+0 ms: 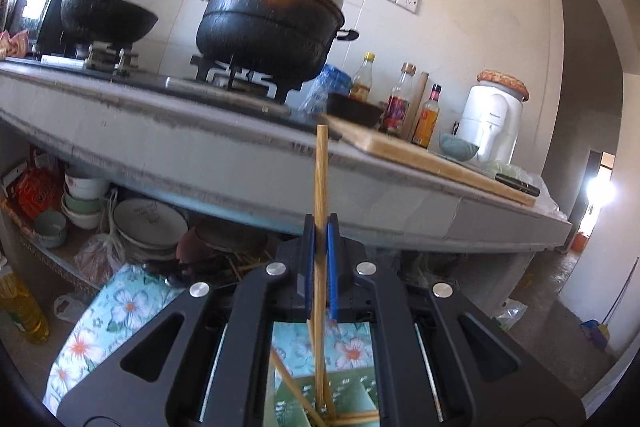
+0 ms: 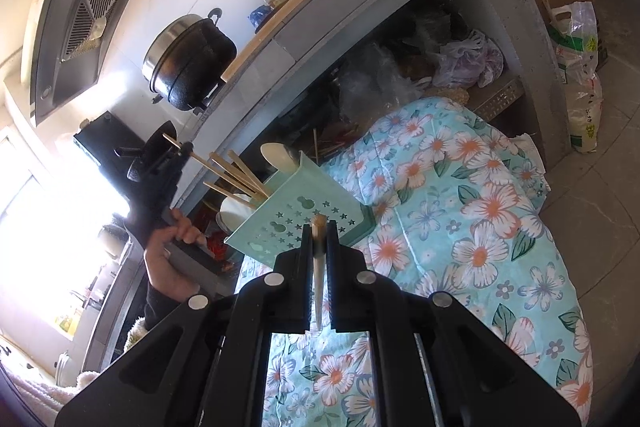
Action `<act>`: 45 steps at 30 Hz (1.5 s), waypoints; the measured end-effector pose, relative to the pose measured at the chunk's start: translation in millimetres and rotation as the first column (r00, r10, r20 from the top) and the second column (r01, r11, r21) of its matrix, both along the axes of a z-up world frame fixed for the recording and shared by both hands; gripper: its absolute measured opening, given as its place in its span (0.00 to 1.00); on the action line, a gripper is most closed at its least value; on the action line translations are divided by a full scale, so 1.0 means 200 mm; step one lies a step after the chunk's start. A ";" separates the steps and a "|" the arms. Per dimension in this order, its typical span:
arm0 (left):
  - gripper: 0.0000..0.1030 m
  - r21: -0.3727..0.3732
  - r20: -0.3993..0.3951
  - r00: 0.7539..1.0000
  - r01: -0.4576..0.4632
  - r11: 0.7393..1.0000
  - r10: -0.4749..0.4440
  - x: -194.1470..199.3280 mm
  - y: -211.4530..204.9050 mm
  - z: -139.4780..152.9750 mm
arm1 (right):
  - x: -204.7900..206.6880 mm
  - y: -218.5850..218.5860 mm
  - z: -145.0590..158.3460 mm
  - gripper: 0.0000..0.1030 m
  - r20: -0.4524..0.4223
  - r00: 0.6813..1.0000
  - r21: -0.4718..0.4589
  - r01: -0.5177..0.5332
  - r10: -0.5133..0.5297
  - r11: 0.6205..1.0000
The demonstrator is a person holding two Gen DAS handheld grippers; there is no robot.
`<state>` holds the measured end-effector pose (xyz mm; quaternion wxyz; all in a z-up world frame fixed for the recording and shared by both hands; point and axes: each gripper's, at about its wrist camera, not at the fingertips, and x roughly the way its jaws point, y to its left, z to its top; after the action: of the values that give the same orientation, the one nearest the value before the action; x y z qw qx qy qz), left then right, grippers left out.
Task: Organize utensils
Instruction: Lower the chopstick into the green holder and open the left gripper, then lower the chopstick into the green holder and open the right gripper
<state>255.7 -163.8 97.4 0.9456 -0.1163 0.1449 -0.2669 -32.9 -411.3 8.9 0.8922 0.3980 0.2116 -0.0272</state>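
My left gripper (image 1: 320, 223) is shut on a wooden chopstick (image 1: 321, 183) that stands upright between the blue pads; its lower end reaches down into the green holder (image 1: 352, 393), where other chopsticks lie. In the right wrist view the left gripper (image 2: 176, 149) holds that chopstick (image 2: 200, 159) over the teal perforated utensil holder (image 2: 296, 223), which holds several chopsticks (image 2: 236, 173) and a pale spoon (image 2: 278, 155). My right gripper (image 2: 319, 227) is shut on a pale wooden-handled utensil (image 2: 318, 259), just in front of the holder.
The holder stands on a floral cloth (image 2: 460, 207). Behind it runs a grey kitchen counter (image 1: 200, 147) with a black pot (image 1: 272, 23), a wok (image 1: 106, 13), bottles (image 1: 396, 103) and a cutting board (image 1: 432, 155). Bowls (image 1: 148, 223) and bags sit under the counter.
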 end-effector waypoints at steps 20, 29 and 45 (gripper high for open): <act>0.83 0.171 -0.056 0.998 0.039 0.985 -0.029 -0.49 0.30 -0.11 | 0.02 0.06 0.31 0.06 0.131 0.991 -0.132 -0.016 0.033 0.991; 0.89 0.262 -0.205 0.978 0.008 0.965 0.048 -0.60 0.43 -0.29 | 0.14 0.16 0.72 0.06 0.295 0.948 -0.312 -0.019 0.116 0.950; 0.92 0.350 -0.211 0.969 -0.051 0.935 0.131 -0.65 0.42 -0.31 | 0.68 0.49 0.76 0.06 0.080 0.984 -0.636 -0.074 0.160 0.768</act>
<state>124.8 -80.7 36.3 0.9395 0.0129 0.2924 -0.1780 104.0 -313.9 161.8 0.9856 0.0630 0.1564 -0.0150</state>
